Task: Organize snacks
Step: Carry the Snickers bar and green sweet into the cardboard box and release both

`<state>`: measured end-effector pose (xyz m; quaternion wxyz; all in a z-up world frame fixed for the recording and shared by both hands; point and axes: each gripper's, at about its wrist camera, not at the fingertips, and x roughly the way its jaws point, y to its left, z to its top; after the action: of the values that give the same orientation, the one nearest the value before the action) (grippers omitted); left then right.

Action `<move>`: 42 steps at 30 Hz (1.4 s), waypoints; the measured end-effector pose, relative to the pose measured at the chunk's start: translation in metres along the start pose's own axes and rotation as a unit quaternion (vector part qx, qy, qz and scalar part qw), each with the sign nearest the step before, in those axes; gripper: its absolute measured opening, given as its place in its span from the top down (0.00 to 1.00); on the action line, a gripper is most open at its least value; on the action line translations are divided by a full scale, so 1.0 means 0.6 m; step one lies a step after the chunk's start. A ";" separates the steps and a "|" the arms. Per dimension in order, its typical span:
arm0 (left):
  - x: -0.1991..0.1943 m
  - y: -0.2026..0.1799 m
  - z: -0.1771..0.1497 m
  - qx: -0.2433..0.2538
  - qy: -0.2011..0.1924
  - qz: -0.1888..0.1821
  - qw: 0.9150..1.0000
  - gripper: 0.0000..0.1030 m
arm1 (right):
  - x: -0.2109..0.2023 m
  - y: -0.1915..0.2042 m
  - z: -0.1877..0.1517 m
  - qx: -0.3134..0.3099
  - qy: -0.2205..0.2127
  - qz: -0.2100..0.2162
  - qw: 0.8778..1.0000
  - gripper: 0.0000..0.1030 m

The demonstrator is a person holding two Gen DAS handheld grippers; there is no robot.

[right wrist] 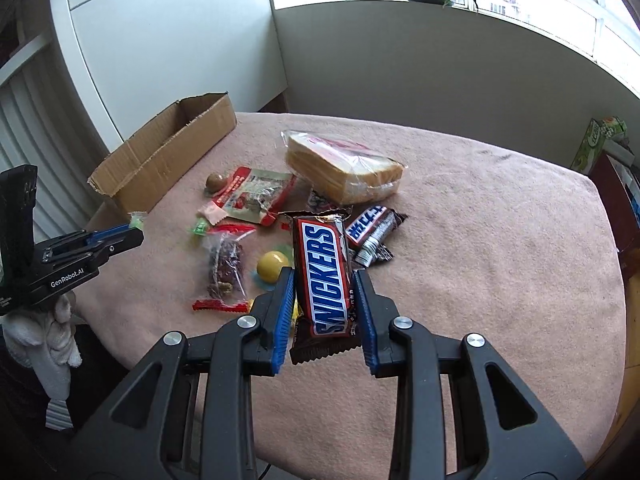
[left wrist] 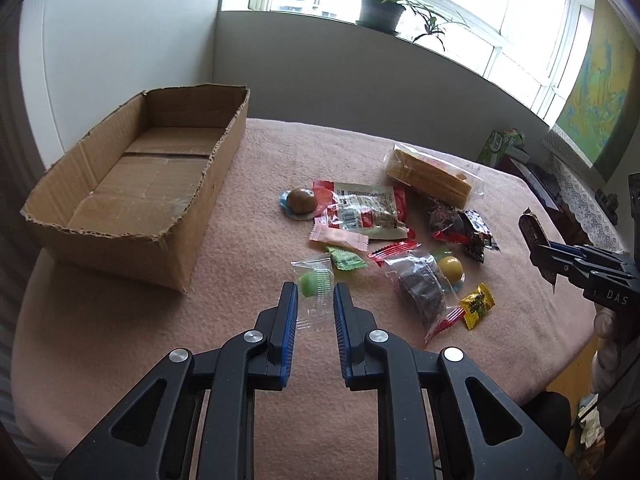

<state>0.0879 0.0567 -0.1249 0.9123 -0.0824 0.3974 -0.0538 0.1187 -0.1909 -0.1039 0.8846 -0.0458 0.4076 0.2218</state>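
My left gripper (left wrist: pixel 314 286) is shut on a clear packet with a green candy (left wrist: pixel 316 283), held just above the pink cloth. The right wrist view shows that candy (right wrist: pixel 137 220) at the left gripper's (right wrist: pixel 134 236) tip. Between the pads of my right gripper (right wrist: pixel 324 272) a Snickers bar (right wrist: pixel 322 276) is clamped, lifted over the snack pile. At the right edge of the left wrist view, the right gripper (left wrist: pixel 540 258) has the bar's end (left wrist: pixel 530 226) sticking up. An open cardboard box (left wrist: pixel 224 168) stands at the left with nothing inside.
Loose snacks lie mid-table: a sliced bread pack (right wrist: pixel 344 168), a red-green packet (left wrist: pixel 368 208), a brown ball (left wrist: pixel 303 201), a yellow ball (right wrist: pixel 273 266), a dark nut bar (right wrist: pixel 224 268), and small dark bars (right wrist: pixel 372 228). A potted plant (left wrist: pixel 380 10) sits on the sill.
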 end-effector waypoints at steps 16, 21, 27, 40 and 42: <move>-0.068 0.115 0.062 -0.026 -0.066 0.060 0.996 0.84 | 0.069 0.217 0.162 -0.086 -0.032 0.070 0.993 0.70; -0.060 0.155 0.082 -0.037 -0.068 0.079 0.994 0.84 | 0.120 0.281 0.197 -0.110 -0.018 0.080 0.991 0.70; -0.045 0.190 0.103 -0.050 -0.066 0.092 0.992 0.84 | 0.171 0.343 0.229 -0.128 -0.003 0.089 0.988 0.70; -0.032 0.231 0.109 -0.069 -0.052 0.102 0.991 0.83 | 0.211 0.395 0.260 -0.137 -0.004 0.092 0.986 0.38; -0.035 0.232 0.108 -0.071 -0.053 0.101 0.991 0.82 | 0.205 0.391 0.260 -0.134 -0.006 0.093 0.987 0.38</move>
<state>0.1259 0.2038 -0.0934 0.9248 -0.1087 0.3576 0.0716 0.1972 0.1042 -0.0681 0.8484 -0.1242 0.3712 0.3563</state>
